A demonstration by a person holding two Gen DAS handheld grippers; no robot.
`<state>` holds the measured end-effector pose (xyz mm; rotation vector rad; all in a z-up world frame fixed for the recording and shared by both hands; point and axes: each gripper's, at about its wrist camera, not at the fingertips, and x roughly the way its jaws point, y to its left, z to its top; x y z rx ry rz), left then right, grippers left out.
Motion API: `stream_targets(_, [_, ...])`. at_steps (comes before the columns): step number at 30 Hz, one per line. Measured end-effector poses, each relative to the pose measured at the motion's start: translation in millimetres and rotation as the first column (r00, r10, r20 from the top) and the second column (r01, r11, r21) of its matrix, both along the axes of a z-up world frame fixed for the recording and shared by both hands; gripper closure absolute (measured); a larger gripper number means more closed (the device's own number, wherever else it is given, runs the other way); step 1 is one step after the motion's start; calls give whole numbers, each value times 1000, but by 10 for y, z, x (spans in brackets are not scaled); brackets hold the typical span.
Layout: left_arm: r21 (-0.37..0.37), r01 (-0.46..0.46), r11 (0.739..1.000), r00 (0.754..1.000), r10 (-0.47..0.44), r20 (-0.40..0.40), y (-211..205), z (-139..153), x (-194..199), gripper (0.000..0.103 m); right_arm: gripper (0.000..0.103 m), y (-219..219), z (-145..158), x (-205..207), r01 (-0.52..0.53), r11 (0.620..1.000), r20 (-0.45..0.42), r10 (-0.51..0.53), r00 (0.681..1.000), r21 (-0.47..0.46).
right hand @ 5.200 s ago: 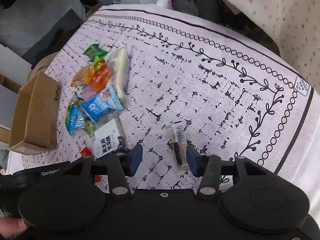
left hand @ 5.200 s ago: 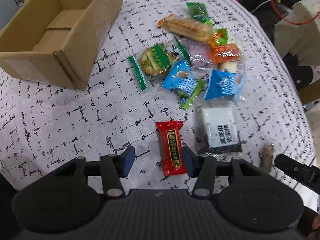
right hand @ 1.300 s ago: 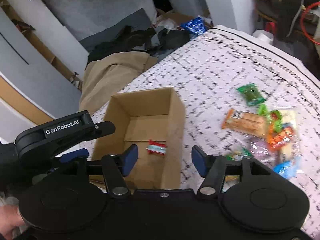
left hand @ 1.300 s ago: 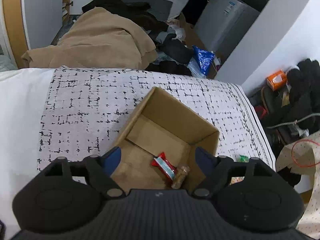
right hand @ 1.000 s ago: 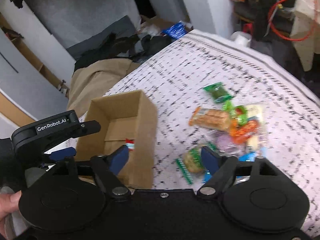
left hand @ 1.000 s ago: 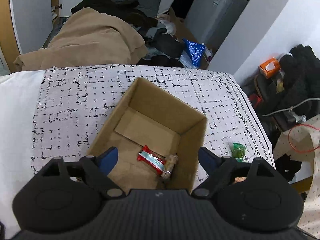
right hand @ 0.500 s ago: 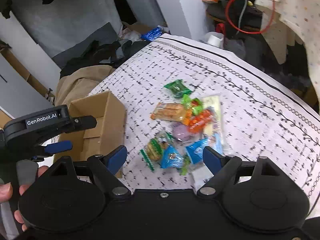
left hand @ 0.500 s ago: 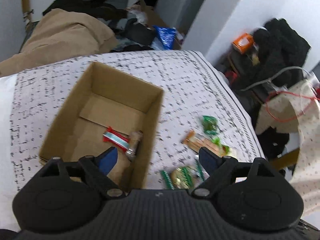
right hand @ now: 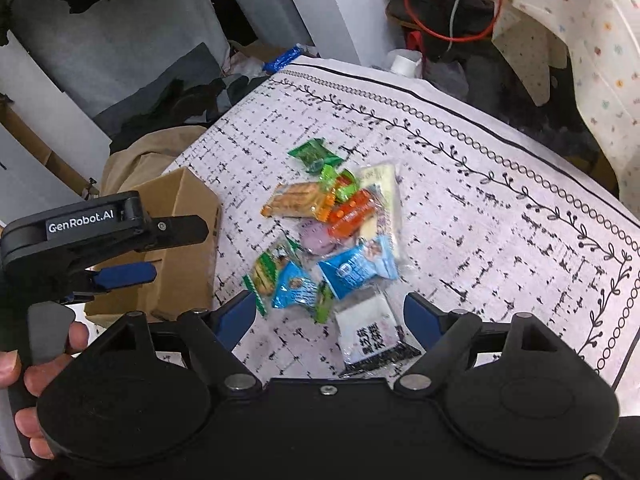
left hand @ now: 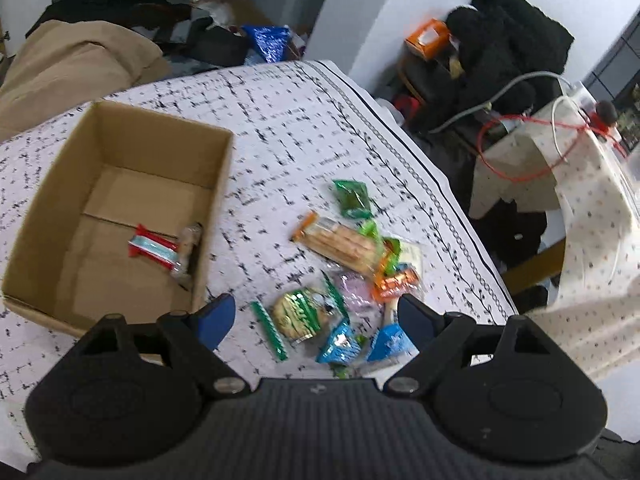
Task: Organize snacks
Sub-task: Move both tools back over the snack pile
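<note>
A brown cardboard box (left hand: 52, 216) sits on the patterned tablecloth at the left; inside lie a red snack bar (left hand: 152, 247) and a small brown snack (left hand: 188, 248). To its right is a pile of wrapped snacks (left hand: 348, 264): green, orange, blue and clear packets. My left gripper (left hand: 314, 320) hovers open above the near end of the pile, holding nothing. In the right wrist view the pile (right hand: 332, 232) lies ahead, with a white and black packet (right hand: 370, 336) nearest. My right gripper (right hand: 330, 316) hangs above that packet, its jaws closing, pads clear of it. The left gripper (right hand: 120, 248) shows at the left, held by a hand (right hand: 24, 364).
The tablecloth's bordered edge (right hand: 520, 168) runs along the right. Beyond the table lie a tan blanket (left hand: 76, 60), dark clothes (left hand: 508, 40), an orange box (left hand: 426, 38) and red and white cables (left hand: 532, 148). Bare cloth (right hand: 500, 248) lies right of the pile.
Both grippers have swung from over the box to the right, over the snack pile. The red bar and the brown snack stay in the box.
</note>
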<state>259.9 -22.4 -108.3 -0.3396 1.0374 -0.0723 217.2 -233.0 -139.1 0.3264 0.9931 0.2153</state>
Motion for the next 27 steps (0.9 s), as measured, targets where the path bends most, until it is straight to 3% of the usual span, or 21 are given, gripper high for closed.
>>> stream_targets(12, [27,62,998,996,-61,-59,-287,-253,13,24,33,-121,-431,5,-3,999,-73,6,997,39])
stream_targets(16, [23,51,998,991,-48,-124,-304,-400,71,34,35,-146,-529,35,-16,998,-71,21,997,61])
stream_targets(19, [20,26,999,984,-22,-178,-296,-485,129,36,35,-163,-598,58,-19,996,-63,25,998,93])
stream_targets(24, [58,10,998,977,3,-212,-371,-575,227,37,35,-94,-715,106,-41,998,-72,44,996,41])
stream_targets(27, [68,10,998,969,7,-245,-446,-674,285,43,35,-91,-772,141,-58,997,-84,62,995,46])
